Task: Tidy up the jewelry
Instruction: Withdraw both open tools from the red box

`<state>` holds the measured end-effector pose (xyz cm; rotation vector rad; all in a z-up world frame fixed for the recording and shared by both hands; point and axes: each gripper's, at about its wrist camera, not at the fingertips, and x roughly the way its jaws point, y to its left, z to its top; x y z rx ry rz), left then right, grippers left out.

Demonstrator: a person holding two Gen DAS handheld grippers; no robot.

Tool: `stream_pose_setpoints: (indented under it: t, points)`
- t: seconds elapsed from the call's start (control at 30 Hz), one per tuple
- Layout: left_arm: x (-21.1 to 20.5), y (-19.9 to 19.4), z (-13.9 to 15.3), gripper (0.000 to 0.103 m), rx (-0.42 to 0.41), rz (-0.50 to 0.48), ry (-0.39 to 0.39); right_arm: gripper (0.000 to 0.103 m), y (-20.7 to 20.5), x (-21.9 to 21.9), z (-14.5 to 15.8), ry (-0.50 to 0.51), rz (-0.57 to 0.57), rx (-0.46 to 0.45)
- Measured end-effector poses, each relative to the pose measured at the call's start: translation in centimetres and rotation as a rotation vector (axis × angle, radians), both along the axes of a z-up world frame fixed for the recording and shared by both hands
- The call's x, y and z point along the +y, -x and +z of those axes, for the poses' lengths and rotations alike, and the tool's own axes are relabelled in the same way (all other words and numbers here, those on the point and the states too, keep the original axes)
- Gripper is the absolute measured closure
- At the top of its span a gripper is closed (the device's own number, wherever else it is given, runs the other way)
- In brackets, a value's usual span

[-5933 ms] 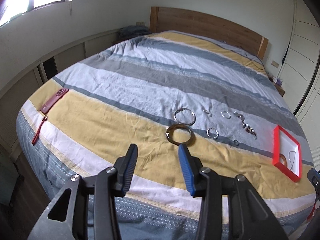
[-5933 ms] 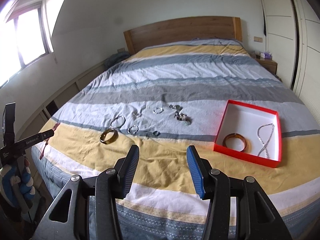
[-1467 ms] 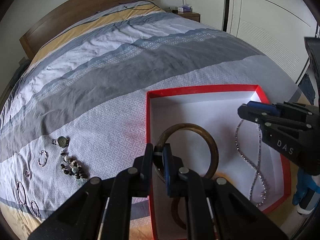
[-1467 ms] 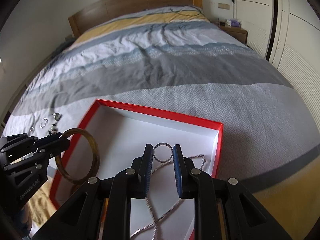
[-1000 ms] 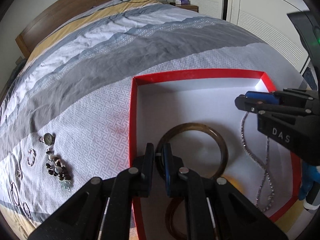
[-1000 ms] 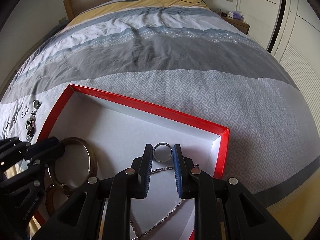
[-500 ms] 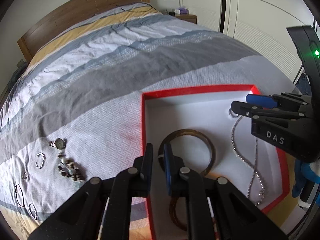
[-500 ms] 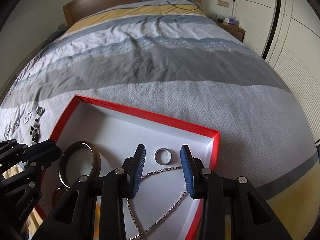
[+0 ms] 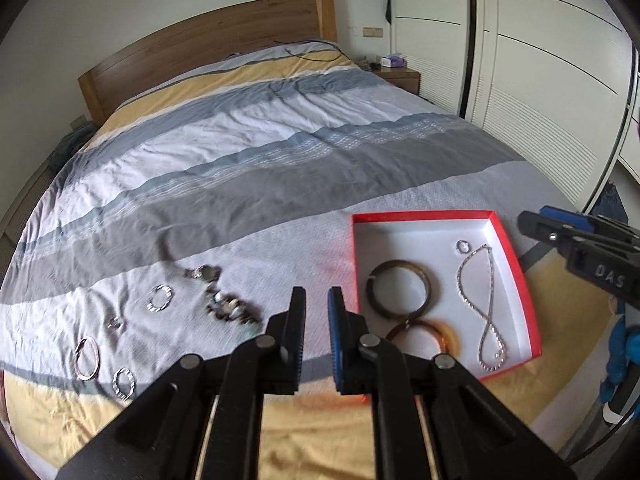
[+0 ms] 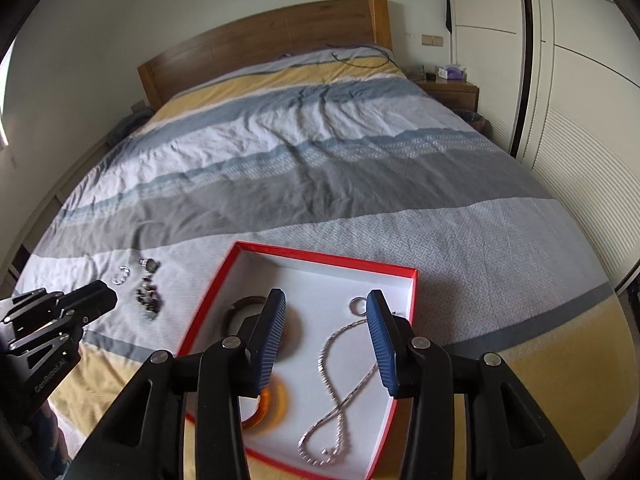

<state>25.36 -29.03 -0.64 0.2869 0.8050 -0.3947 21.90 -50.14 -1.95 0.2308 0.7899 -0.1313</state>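
Bed (image 9: 248, 168): it is carrying everything, under a cover striped in yellow, white, blue and grey, with a wooden headboard (image 10: 264, 48) at the far end.
Red box (image 9: 520, 280): it is sitting open on the pale grey stripe near the foot of the bed, white inside, and is holding four pieces.
Right gripper (image 10: 326, 336): it is hanging above the red box with its blue fingers (image 10: 380, 340) standing apart and nothing between them; they have just been opening.
Left gripper (image 9: 317, 328): it is hovering over the cover just left of the red box, its fingers nearly together with only a narrow slit between them, gripping nothing.
Chain necklace (image 10: 340, 380): it is lying in a figure-eight loop on the right side of the box floor, below the gap between the right fingers.
Dark bangle (image 9: 398, 294): it is lying flat in the left half of the box, just right of the left fingers.
Amber bangle (image 9: 436, 334): it is lying at the box's near edge, touching the dark bangle.
Loose jewelry (image 9: 228, 306): a beaded piece, a small watch and several silver hoops (image 9: 160, 298) are lying scattered on the cover, left of the left fingers and well apart from the box.
Small ring (image 10: 357, 305): it is lying on the box floor at the necklace's far end, just left of the right-hand fingertip and clear of both fingers.
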Motion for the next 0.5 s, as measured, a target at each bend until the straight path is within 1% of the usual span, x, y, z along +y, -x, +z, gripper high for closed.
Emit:
stream_pose_setpoints:
  t: [0.1,0.17,0.4,0.47,0.5]
  points:
    - [2.6,1.2,1.2,0.092,-0.011,0.039,0.015,0.056,2.0,0.9,1.4,-0.014,0.000,-0.028]
    - [4.8,2.1,2.0,0.092,-0.020,0.072,0.022,0.056,3.0,1.5,2.0,-0.018,0.008,-0.037]
    - [14.7,5.7,4.9,0.091,-0.055,0.240,0.049,0.055,7.4,3.8,4.5,-0.034,0.034,-0.088]
    - [17.7,7.0,5.9,0.089,-0.077,0.294,0.056,0.055,8.5,4.3,5.1,-0.048,0.037,-0.103]
    - [18.9,7.6,6.3,0.086,-0.085,0.317,0.058,0.055,9.1,4.6,5.4,-0.052,0.043,-0.109]
